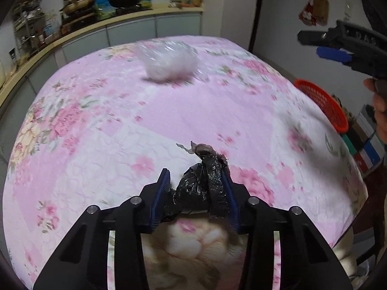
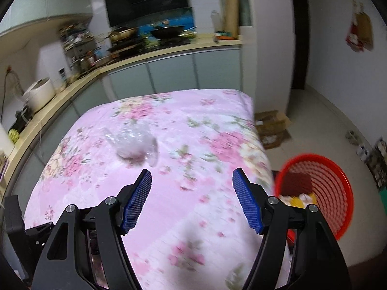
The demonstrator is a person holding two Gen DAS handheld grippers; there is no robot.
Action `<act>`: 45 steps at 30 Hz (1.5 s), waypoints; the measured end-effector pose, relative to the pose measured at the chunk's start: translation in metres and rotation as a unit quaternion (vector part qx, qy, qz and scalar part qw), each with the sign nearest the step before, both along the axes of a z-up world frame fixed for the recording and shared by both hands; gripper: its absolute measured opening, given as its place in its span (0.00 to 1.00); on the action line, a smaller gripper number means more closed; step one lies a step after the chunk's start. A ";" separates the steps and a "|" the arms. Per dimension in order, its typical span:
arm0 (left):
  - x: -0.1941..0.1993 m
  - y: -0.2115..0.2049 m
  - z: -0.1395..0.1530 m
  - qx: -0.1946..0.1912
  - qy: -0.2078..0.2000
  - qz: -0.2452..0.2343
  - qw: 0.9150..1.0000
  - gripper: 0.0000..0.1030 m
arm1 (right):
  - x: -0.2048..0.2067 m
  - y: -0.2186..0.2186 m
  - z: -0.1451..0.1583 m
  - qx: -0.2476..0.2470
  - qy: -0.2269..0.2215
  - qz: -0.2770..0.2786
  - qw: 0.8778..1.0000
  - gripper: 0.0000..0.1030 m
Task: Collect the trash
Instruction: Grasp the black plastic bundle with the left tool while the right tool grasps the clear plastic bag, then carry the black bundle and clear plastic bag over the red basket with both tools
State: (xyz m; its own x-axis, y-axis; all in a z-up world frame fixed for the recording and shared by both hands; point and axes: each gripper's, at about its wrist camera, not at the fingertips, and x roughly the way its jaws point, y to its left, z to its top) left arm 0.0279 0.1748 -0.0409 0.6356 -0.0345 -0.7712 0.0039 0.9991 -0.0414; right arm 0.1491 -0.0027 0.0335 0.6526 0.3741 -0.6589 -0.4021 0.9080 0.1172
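Black wrapper (image 1: 200,188) between left gripper (image 1: 197,176) pads

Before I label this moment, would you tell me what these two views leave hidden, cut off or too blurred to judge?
- Black crumpled trash, left wrist view: its underside hides behind the left gripper fingers.
- Clear plastic wad, both views: motion blur; its contents are unreadable.
- Red basket, right wrist view: contents blurred, near side hidden by the right gripper, whose jaws stand apart, empty.
- Red basket, left wrist view: only its rim shows past the tablecloth.
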 end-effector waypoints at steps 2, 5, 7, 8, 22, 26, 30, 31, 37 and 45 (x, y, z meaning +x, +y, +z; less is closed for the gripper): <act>0.002 0.010 0.005 -0.003 -0.009 0.014 1.000 0.40 | 0.006 0.015 -0.001 0.000 0.001 0.010 1.000 0.71; 0.005 0.030 0.014 -0.005 -0.025 0.044 0.999 0.40 | 0.024 0.049 -0.006 0.004 0.012 0.033 0.999 0.76; 0.008 0.046 0.020 -0.001 -0.035 0.073 0.997 0.40 | 0.036 0.068 -0.012 0.004 0.020 0.044 0.999 0.79; 0.009 0.052 0.022 0.000 -0.039 0.083 0.996 0.40 | 0.044 0.083 -0.016 0.000 0.025 0.050 0.998 0.79; 0.017 0.117 0.020 -0.029 -0.046 0.165 0.985 0.40 | 0.118 0.185 -0.076 -0.049 0.086 0.075 0.992 0.82; 0.018 0.119 0.016 -0.029 -0.042 0.170 0.984 0.40 | 0.118 0.188 -0.082 -0.055 0.081 0.079 0.992 0.78; 0.019 0.119 0.015 -0.028 -0.042 0.173 0.984 0.40 | 0.118 0.184 -0.082 -0.053 0.077 0.088 0.992 0.60; 0.019 0.117 0.016 -0.025 -0.042 0.173 0.984 0.40 | 0.116 0.183 -0.081 -0.056 0.074 0.088 0.992 0.57; 0.020 0.112 0.020 -0.016 -0.046 0.171 0.984 0.40 | 0.103 0.165 -0.067 -0.049 0.053 0.083 0.994 0.54; 0.022 0.100 0.027 -0.004 -0.053 0.166 0.985 0.40 | 0.081 0.123 -0.039 -0.021 0.032 0.068 0.997 0.54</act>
